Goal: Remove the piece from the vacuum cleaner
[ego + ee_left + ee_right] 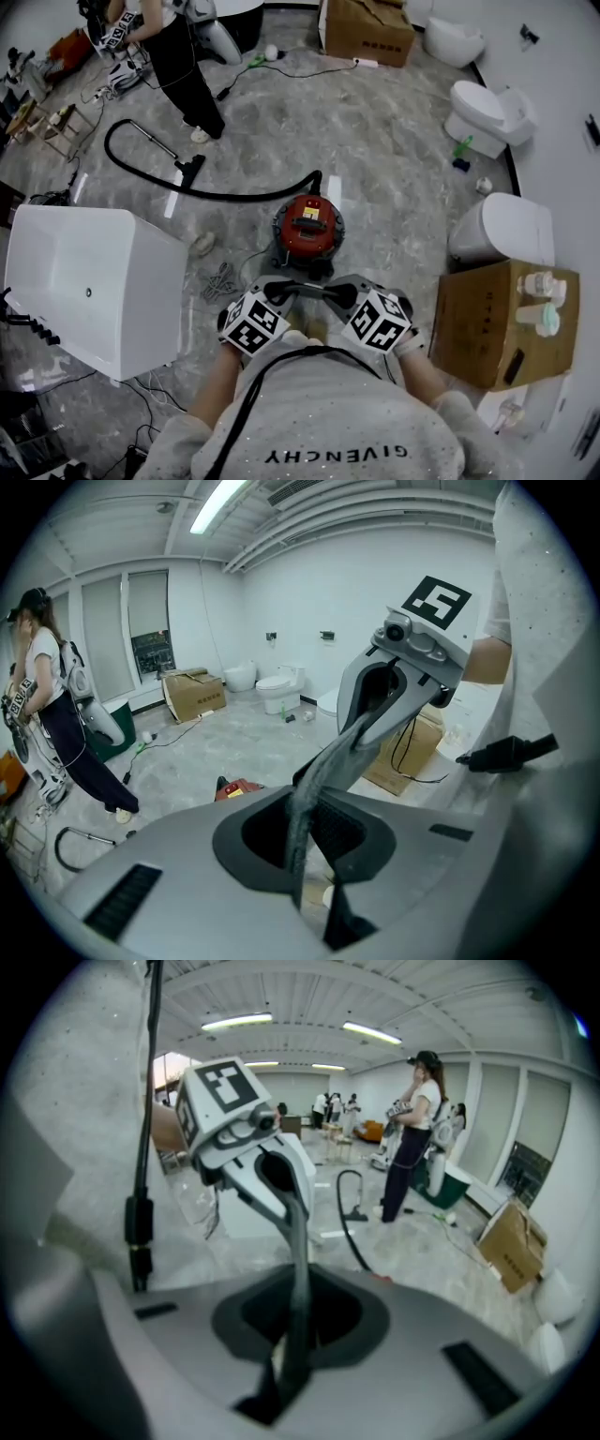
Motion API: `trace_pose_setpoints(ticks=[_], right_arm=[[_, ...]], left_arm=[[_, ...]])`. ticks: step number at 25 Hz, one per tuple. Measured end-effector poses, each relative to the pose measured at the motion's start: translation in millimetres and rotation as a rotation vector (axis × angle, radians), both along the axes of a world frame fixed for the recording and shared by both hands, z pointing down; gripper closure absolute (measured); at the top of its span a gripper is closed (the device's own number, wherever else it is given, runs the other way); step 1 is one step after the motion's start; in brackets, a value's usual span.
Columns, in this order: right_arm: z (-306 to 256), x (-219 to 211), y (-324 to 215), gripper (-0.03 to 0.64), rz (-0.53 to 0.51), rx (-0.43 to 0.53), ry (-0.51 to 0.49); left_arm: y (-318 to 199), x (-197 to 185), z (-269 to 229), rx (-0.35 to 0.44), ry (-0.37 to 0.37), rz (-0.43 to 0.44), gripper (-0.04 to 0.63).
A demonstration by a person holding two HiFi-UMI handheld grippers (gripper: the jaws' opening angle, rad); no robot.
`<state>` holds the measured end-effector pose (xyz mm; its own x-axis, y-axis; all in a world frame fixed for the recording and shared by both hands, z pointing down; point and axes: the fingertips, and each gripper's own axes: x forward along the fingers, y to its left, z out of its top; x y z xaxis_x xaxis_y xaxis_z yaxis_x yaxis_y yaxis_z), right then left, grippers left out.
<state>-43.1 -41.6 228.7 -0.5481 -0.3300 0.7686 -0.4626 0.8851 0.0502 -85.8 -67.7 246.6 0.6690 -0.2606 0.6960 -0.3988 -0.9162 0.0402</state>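
The red vacuum cleaner (307, 225) stands on the floor just ahead of me, and a bit of it shows in the left gripper view (239, 787). Its black hose (225, 195) curves left to a floor nozzle (190, 172). A thin grey strip (307, 287) is held level in front of my chest, apart from the vacuum. My left gripper (283, 290) is shut on one end of the strip (323, 771). The right gripper (332, 292) is shut on the other end (298, 1251). The two grippers face each other tip to tip.
A white bathtub (94, 281) sits at my left. At my right is a cardboard box (487, 328) with bottles on it, and toilets (492, 117) stand beyond. Another person (178, 61) stands at the far left, with loose cables (218, 281) by the tub.
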Motion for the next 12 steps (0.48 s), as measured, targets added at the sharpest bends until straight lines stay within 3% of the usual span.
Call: trace_pose_setpoints(ticks=[12], right_arm=[[9.1,-4.2,4.1,0.577,-0.015,-0.022,0.021]], left_arm=[[4.9,-2.9,11.0,-0.023,-0.018,0.008,0.537]])
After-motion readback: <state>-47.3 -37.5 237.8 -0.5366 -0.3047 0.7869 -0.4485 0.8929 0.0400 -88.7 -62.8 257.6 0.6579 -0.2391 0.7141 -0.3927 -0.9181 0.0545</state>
